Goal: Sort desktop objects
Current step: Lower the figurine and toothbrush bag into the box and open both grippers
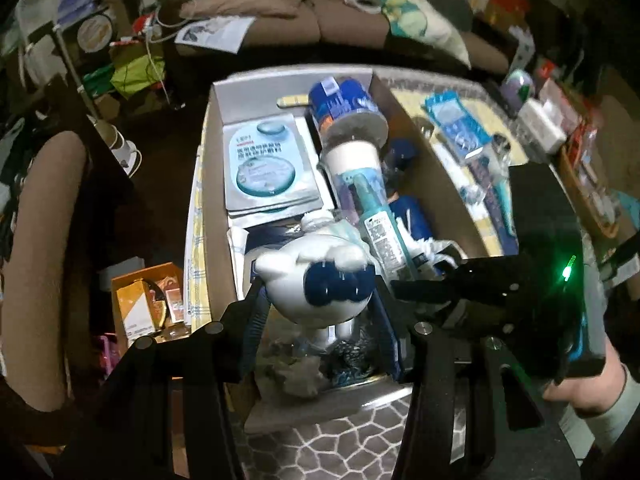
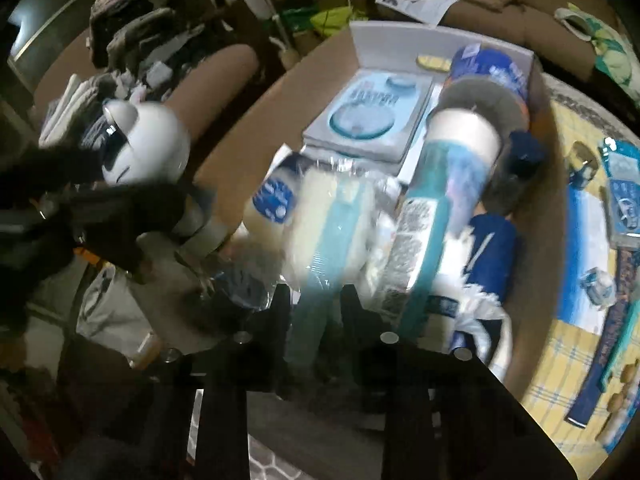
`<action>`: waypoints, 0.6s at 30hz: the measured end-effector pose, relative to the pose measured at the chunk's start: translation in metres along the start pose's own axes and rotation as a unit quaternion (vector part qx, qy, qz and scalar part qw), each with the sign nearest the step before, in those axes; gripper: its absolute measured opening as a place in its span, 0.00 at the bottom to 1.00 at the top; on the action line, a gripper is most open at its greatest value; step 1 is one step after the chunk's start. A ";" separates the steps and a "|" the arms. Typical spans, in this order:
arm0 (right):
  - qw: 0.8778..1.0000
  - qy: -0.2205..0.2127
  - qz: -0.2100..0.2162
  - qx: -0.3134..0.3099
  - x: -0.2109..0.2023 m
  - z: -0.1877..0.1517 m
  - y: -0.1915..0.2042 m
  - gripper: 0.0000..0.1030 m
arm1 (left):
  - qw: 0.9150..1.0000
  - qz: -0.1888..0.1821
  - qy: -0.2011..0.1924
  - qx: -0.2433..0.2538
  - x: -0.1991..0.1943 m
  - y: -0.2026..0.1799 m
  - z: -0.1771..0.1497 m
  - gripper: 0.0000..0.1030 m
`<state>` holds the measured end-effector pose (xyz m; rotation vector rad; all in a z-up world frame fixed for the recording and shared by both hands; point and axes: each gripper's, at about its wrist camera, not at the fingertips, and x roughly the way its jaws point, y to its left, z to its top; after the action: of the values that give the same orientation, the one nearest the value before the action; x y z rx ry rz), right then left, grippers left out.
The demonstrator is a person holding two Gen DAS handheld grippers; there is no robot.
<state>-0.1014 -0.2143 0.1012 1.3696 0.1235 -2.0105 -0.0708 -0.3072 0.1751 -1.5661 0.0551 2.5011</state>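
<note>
White figurine [image 1: 316, 280] between left fingers [image 1: 244, 320]

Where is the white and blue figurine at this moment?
In the left wrist view the white and blue figurine is held between the fingers of the left gripper, above the near end of the cardboard box.

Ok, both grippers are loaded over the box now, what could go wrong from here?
1. The left gripper grips the round white-and-blue figurine by its smooth head; it could slip or twist.
2. The cardboard box looks full, with a tall tube leaning across it, so a released item may roll off the pile.
3. The right gripper holds a crinkly plastic-wrapped pack close beside the left one; the two could collide.
</note>
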 end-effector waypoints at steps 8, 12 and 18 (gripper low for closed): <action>0.998 -0.030 0.046 0.023 -0.010 -0.006 -0.021 0.28 | 0.995 0.047 0.055 0.073 0.016 -0.019 0.001 0.45; 0.996 -0.047 0.067 0.032 -0.027 -0.012 -0.026 0.32 | 0.990 0.054 0.092 0.096 0.036 -0.027 0.002 0.45; 0.998 -0.023 0.050 -0.008 -0.015 -0.014 -0.012 0.32 | 0.978 0.077 0.157 0.117 0.083 -0.032 0.004 0.45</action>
<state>-0.0943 -0.1921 0.1044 1.2935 0.0499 -1.9506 -0.1040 -0.2639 0.1053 -1.8957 0.5148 2.2240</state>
